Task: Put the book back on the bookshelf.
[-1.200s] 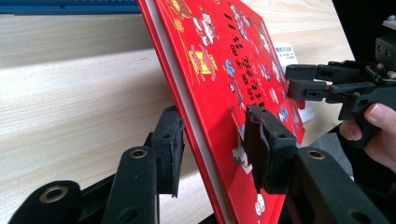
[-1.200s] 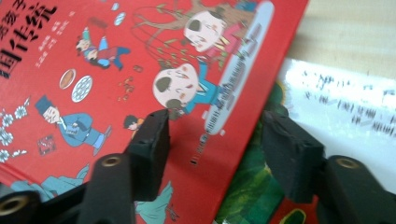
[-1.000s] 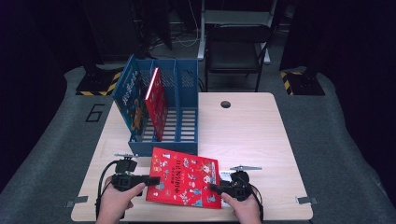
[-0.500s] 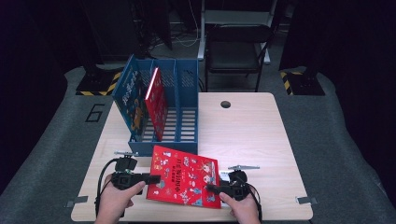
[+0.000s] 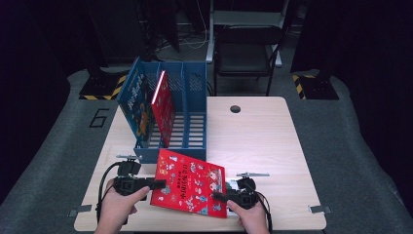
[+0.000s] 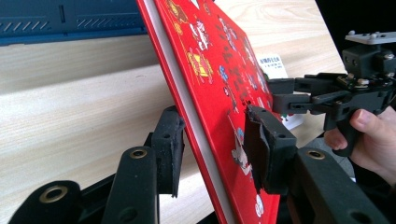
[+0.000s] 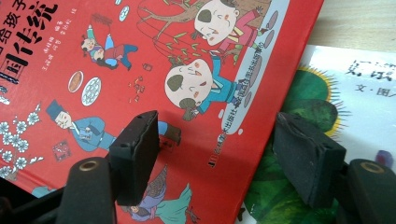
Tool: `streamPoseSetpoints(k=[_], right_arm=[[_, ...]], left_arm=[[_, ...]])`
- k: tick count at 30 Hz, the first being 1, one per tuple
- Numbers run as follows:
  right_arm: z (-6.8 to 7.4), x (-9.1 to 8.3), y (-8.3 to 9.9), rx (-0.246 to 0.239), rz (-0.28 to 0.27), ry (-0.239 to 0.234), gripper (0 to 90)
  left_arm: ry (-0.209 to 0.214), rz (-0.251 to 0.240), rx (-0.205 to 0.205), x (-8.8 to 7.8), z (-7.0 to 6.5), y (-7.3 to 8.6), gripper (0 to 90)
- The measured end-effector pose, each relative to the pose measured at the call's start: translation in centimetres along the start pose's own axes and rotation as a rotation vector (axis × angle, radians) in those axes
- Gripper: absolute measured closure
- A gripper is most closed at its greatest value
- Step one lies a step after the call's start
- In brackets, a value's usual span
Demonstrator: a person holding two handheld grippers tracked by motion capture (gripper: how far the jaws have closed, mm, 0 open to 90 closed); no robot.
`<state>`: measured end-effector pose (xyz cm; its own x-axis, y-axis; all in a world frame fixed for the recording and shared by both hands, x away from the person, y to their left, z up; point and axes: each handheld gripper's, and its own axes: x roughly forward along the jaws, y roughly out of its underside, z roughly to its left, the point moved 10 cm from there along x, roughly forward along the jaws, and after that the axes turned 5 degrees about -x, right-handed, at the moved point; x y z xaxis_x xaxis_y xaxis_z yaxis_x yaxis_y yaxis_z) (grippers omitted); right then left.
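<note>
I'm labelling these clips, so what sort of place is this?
Probably a lab or studio set up for recording: a lone wooden table on grey floor mats, dark surroundings, hazard tape, and an empty chair behind.

Dark room, black chair [image 5: 246, 46], grey floor [image 5: 341, 141]

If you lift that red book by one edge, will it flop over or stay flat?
Probably stay flat. The red book looks like a hardcover: its board cover keeps straight while the left gripper tilts it up by one edge. The cover looks shiny, so it might slide a bit in the jaws. Its far edge rests on another book, and could scrape along it.
</note>
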<state>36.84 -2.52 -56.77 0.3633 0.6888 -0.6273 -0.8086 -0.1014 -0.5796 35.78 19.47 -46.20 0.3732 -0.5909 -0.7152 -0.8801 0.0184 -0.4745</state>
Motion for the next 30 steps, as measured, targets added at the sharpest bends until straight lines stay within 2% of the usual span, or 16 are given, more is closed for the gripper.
streamPoseSetpoints(k=[5,10,11,12,13,17,21,24,27,30], right_arm=[[0.4,0.2,0.0,0.029,0.003,-0.023,31.7],[0.3,0.2,-0.1,0.023,-0.004,-0.032,31.7],[0.3,0.2,-0.1,0.026,-0.003,-0.036,31.7],[0.4,0.2,-0.1,0.036,-0.001,-0.039,31.6],[0.3,0.3,-0.2,0.025,-0.007,-0.042,31.6],[0.3,0.2,-0.2,0.039,-0.005,-0.051,31.4],[0.2,0.2,-0.2,0.033,-0.014,-0.055,31.4],[0.3,0.2,-0.1,0.043,-0.013,-0.06,31.4],[0.2,0.2,-0.1,0.033,-0.02,-0.062,31.3],[0.2,0.2,-0.1,0.032,-0.024,-0.063,31.4]], left_arm=[[0.004,-0.008,0.004,-0.4,-0.6,-0.5,58.7],[0.003,-0.002,0.022,-0.6,-0.9,-0.8,58.8],[0.013,0.0,0.005,-0.6,-1.1,-0.8,58.8],[0.009,-0.005,0.013,-0.6,-1.2,-1.0,58.8],[-0.001,-0.006,0.028,-0.7,-1.1,-1.1,58.8],[-0.001,-0.005,0.032,-0.7,-1.5,-1.3,58.7],[0.01,0.004,0.022,-0.6,-1.8,-1.3,58.5],[0.005,0.012,0.025,-0.4,-1.8,-1.2,57.6],[0.004,0.012,0.015,-0.3,-1.9,-1.2,57.6],[-0.002,0.023,0.023,0.2,-2.0,-1.1,57.5]])
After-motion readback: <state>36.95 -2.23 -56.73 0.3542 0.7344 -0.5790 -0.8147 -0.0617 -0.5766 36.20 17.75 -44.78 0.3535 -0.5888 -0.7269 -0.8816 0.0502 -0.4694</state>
